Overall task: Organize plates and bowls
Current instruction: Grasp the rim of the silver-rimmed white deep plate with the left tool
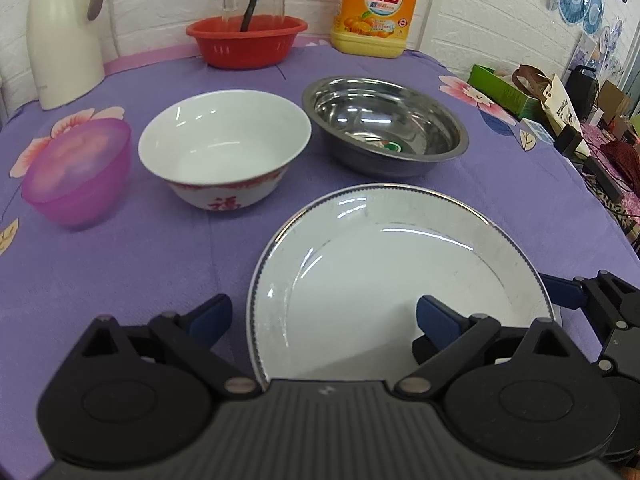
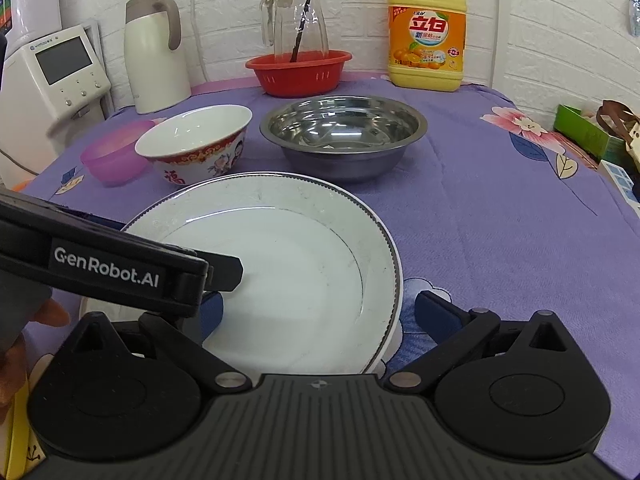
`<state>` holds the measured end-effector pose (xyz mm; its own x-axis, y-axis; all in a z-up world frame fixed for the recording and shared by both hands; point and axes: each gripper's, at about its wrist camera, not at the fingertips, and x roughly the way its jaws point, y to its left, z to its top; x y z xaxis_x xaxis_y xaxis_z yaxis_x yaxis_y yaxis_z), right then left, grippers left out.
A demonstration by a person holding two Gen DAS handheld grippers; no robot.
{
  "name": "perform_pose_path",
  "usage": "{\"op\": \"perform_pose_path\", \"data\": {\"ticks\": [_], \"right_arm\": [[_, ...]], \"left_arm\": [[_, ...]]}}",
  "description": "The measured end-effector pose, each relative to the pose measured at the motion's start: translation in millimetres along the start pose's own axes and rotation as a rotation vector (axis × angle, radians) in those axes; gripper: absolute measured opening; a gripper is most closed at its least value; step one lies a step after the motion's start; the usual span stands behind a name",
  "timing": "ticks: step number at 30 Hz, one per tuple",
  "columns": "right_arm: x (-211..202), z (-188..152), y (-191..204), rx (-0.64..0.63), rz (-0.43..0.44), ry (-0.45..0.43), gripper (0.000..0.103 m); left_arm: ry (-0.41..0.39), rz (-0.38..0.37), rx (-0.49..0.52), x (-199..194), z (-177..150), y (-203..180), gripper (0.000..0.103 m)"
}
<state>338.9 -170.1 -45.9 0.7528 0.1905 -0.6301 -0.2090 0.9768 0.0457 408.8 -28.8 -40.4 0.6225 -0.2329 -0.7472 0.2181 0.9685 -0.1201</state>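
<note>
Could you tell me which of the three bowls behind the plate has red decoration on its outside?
The white bowl, in the middle: the purple bowl is plain translucent plastic and the steel bowl bare metal.

Both wrist views low, close, facing wall, sharing white plate.
</note>
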Motion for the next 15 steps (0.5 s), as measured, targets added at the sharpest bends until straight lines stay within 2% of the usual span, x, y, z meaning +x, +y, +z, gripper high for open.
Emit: {"op": "perform_pose_path", "data": {"ticks": [15], "right_arm": [[2.0, -3.9, -1.2, -0.012, 0.016, -0.036, 0.103]], "left_arm": [[0.012, 0.04, 0.007, 3.6, 3.0, -7.0, 0.098]]}}
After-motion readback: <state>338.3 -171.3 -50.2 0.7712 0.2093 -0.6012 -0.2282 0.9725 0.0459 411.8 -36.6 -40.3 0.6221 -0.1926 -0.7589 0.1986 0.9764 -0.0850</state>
